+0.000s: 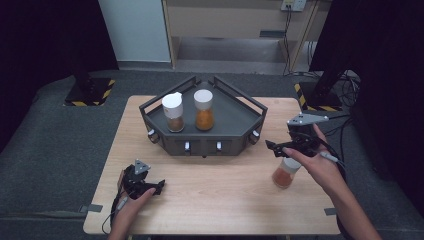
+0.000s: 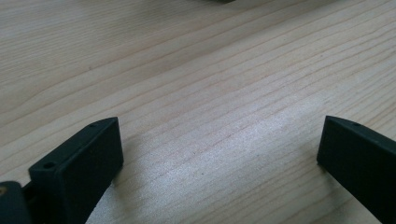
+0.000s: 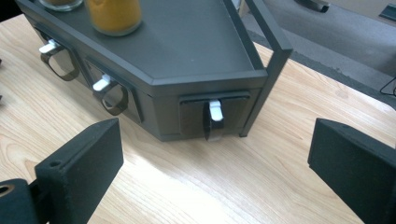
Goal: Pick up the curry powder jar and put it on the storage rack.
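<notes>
On the dark corner rack (image 1: 240,131) at the far middle of the wooden table (image 1: 215,190), two spice jars are already stood upright side by side: a white-capped jar of brown spice (image 1: 173,113) to the left and a jar of orange spice (image 1: 204,110) just right of it. A third jar (image 1: 286,172), also orange-filled and white-capped, is seen on the table at the near right, well apart from the rack and close beneath the right gripper (image 1: 274,147); by the look of things, two thirds of the loading is done and this last jar is left to be picked up and shelved. The right gripper is held spread wide with nothing between its jaws, and the left gripper (image 1: 161,186) is likewise spread and empty, low over the near left of the table. From the high view the third jar and both hands are given; from the right gripper view, the rack's small drawer fronts with white pull tabs (image 3: 215,111) are made plain, while bare wood grain is offered by the left gripper view.
</notes>
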Demonstrator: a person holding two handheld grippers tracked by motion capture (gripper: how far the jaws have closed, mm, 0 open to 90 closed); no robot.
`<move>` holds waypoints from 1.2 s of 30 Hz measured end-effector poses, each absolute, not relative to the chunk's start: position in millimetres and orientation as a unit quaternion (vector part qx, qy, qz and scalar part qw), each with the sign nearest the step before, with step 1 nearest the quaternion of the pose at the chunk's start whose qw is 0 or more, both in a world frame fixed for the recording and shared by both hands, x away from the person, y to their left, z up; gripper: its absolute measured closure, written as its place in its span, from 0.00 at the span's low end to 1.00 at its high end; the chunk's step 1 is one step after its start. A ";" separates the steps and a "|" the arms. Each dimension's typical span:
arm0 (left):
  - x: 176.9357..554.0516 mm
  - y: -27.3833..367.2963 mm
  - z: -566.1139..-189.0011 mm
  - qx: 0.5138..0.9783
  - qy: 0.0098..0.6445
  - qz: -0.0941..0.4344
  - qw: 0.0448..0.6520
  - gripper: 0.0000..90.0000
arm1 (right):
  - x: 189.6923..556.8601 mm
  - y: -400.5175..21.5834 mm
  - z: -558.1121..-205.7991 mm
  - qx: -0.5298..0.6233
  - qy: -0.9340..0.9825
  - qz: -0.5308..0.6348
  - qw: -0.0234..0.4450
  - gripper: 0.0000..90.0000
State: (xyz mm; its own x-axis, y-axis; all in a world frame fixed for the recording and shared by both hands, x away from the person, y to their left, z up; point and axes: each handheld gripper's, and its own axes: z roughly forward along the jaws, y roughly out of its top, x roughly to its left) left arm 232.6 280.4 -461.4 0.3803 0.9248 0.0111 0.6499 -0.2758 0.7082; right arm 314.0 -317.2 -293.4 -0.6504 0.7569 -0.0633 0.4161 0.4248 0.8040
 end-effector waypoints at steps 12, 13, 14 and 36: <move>232.5 280.4 -461.4 0.768 0.512 0.218 0.316 0.00 | 306.8 -329.7 -303.5 0.373 0.814 0.390 0.214 0.04; 232.5 280.4 -461.4 0.768 0.512 0.218 0.316 0.00 | 306.3 -330.9 -304.6 0.373 0.814 0.389 0.214 0.04; 232.6 280.4 -461.3 0.768 0.512 0.218 0.316 0.00 | 305.7 -331.9 -305.8 0.374 0.814 0.389 0.214 0.04; 232.6 280.4 -461.4 0.768 0.512 0.218 0.316 0.00 | 296.5 -342.2 -320.8 0.385 0.816 0.377 0.212 0.04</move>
